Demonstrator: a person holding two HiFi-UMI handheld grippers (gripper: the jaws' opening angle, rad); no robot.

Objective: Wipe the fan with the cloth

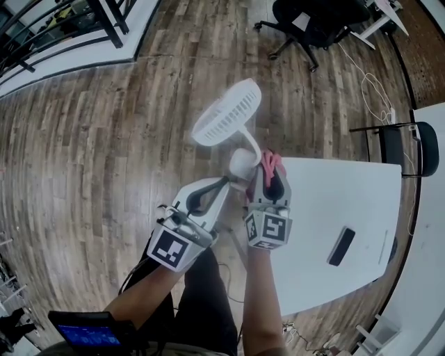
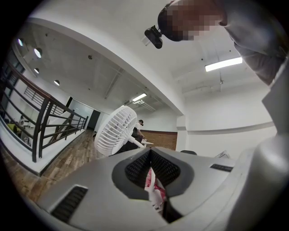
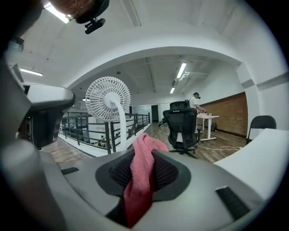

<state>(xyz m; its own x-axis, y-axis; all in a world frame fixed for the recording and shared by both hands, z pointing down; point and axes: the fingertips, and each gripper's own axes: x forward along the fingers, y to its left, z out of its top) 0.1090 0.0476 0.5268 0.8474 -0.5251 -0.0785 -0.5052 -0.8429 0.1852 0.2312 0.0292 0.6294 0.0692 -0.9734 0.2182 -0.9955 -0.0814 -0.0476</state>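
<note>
A white fan shows in the head view, its round grille (image 1: 227, 111) tilted out over the wood floor and its rounded base (image 1: 242, 163) just off the table's corner. My left gripper (image 1: 224, 183) is shut on a thin white part by that base; in the left gripper view this white strip (image 2: 152, 175) sits between the jaws, with the fan's grille (image 2: 115, 131) beyond. To the right of the base, my right gripper (image 1: 272, 170) is shut on a pink cloth (image 1: 271, 164). The cloth (image 3: 141, 169) hangs folded from the jaws, and the fan (image 3: 108, 98) stands ahead on the left.
A white table (image 1: 334, 201) lies on the right with a black flat device (image 1: 341, 246) on it. A black office chair (image 1: 316, 21) and a second chair (image 1: 403, 142) stand beyond it. A black railing (image 1: 62, 28) runs at the top left, and cables lie on the floor.
</note>
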